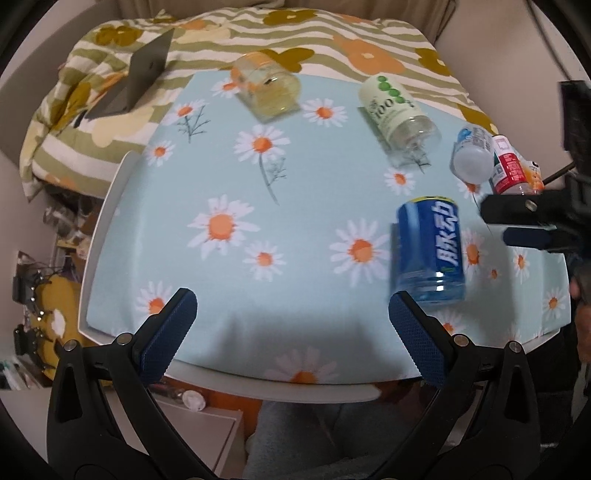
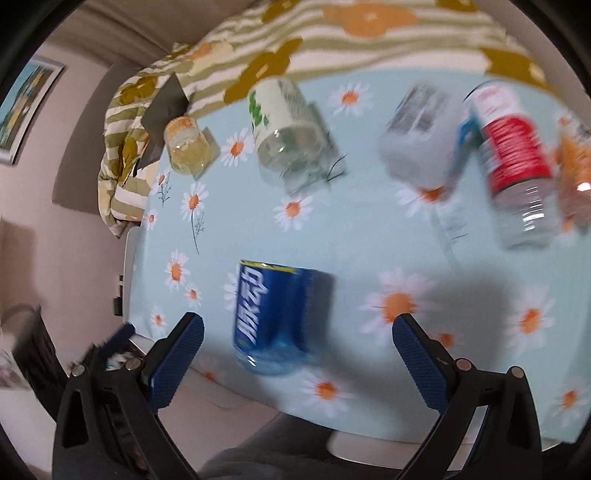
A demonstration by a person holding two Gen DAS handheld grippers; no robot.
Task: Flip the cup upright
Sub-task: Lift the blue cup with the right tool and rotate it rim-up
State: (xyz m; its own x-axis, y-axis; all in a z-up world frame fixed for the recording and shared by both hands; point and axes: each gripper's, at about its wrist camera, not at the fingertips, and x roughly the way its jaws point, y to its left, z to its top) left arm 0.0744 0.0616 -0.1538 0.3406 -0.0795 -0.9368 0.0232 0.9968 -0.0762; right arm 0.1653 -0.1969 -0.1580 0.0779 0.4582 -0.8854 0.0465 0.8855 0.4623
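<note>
A blue cup (image 1: 428, 251) made from a cut bottle with white characters stands upside down on the daisy tablecloth (image 1: 295, 206), near the front right. My left gripper (image 1: 291, 314) is open and empty, its right finger just below the blue cup. My right gripper (image 2: 297, 334) is open, with the blue cup (image 2: 275, 317) between and just beyond its fingers; it also shows at the right edge of the left wrist view (image 1: 524, 225). The right wrist view is motion-blurred.
Other cut-bottle cups stand on the cloth: a yellow one (image 1: 267, 86) at the back, a white-green one (image 1: 400, 110), a white one (image 1: 472, 155) and a red-labelled one (image 1: 511, 166) at the right. A grey laptop (image 1: 136, 79) rests on the floral quilt (image 1: 332, 33) behind.
</note>
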